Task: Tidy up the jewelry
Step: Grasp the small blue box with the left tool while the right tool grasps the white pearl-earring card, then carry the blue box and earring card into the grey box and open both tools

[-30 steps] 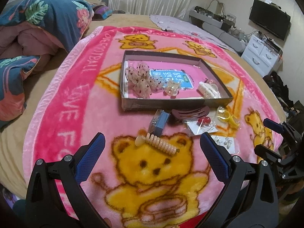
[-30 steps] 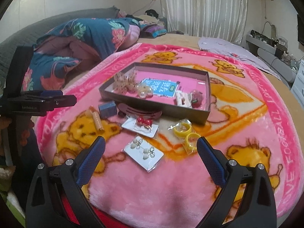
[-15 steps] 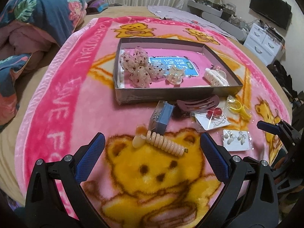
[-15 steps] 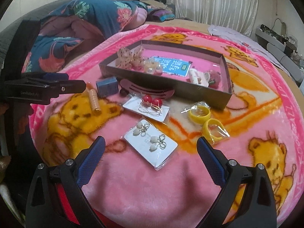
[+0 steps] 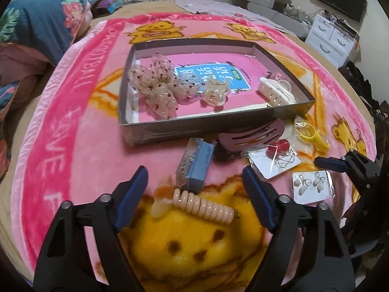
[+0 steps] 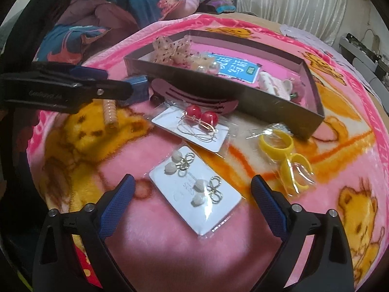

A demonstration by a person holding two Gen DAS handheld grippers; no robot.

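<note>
Left gripper (image 5: 194, 192), jaws apart, just been narrowing, is straddling the beige spiral hair clip (image 5: 204, 205) at lower centre; right gripper (image 6: 192, 199), jaws apart, just been closing slightly, is bracketing the pearl earring card (image 6: 197, 192). You're centring both before pinching.

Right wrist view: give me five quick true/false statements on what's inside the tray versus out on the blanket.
1. The white card of pearl earrings lies on the pink bear blanket, outside the grey cardboard tray. True.
2. The two yellow plastic rings sit inside the tray. False: they lie on the blanket beside it.
3. The white claw clip is in the tray. True.
4. The red ball earrings are loose. False: they sit on a bagged card.
5. The right gripper clamps the pearl card. False: its jaws stand open.
</note>
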